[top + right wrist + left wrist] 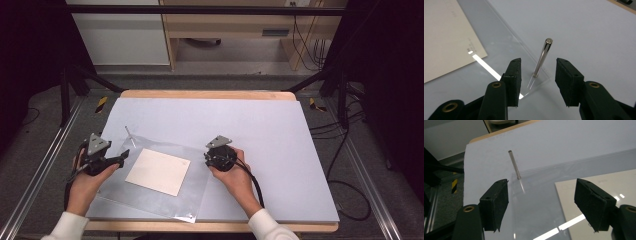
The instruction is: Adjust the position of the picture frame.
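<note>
A clear plastic sheet lies on the grey mat, with a cream card on or in it. A thin metal pin stands at the sheet's far left corner. My left gripper is at the sheet's left edge. In the left gripper view its jaws stand open over the sheet, short of the pin, with the card to the right. My right gripper is at the sheet's right corner. Its open jaws flank a second pin without touching it.
The mat covers a wooden table with a metal frame rail along its left side. Cables trail on the floor to the right. A black cable runs back from the right gripper along the forearm.
</note>
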Motion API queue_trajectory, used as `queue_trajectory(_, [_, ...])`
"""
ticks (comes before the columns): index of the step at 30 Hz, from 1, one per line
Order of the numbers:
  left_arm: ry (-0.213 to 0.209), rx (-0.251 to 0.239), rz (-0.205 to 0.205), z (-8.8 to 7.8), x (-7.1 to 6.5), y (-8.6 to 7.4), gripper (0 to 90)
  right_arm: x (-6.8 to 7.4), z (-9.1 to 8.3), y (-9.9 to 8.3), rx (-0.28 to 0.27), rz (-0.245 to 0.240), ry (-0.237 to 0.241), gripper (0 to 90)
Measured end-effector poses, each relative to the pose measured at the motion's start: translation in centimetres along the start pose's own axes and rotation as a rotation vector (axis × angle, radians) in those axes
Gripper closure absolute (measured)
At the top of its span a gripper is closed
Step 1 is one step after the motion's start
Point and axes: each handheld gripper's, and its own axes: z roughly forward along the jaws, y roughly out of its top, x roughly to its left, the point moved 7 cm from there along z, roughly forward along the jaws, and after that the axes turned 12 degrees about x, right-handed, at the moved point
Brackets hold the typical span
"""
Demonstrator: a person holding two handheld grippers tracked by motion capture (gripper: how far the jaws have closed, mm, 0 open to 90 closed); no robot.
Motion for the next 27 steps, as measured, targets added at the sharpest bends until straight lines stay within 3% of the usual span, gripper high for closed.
queue_trajectory(2, [-0.002, 0.036, 0.021, 1.5, 0.7, 0.5, 31.4, -0.1, 0.7, 0.3, 0.002, 0.017, 0.018, 59.7])
queue_trajectory(5, [-0.010, 0.065, 0.012, 3.0, 1.4, 0.7, 35.9, -0.2, 1.4, 0.5, 0.014, 0.025, 0.028, 61.9])
queue_trajectory(8, [-0.018, 0.096, -0.011, 4.4, 2.2, 0.7, 37.4, -0.5, 1.8, 0.7, 0.035, 0.036, 0.036, 65.5])
queue_trajectory(9, [-0.042, 0.092, -0.040, 4.7, 2.3, 0.8, 37.7, -0.5, 1.9, 0.8, 0.035, 0.033, 0.041, 68.3])
queue_trajectory(14, [-0.061, 0.093, -0.070, 4.9, 2.2, 1.3, 42.0, -0.4, 1.9, 0.9, 0.043, 0.029, 0.051, 76.1])
queue_trajectory(23, [-0.043, 0.132, -0.062, 6.4, 2.0, 2.4, 47.9, -0.3, 2.3, 0.9, 0.077, 0.034, 0.060, 80.6])
queue_trajectory(25, [-0.005, 0.147, -0.077, 7.0, 2.6, 2.4, 50.8, -0.3, 2.3, 0.9, 0.079, 0.035, 0.067, 82.2])
queue_trajectory(27, [-0.025, 0.136, -0.105, 7.6, 2.9, 2.5, 55.3, -0.3, 2.3, 0.9, 0.078, 0.038, 0.069, 82.5])
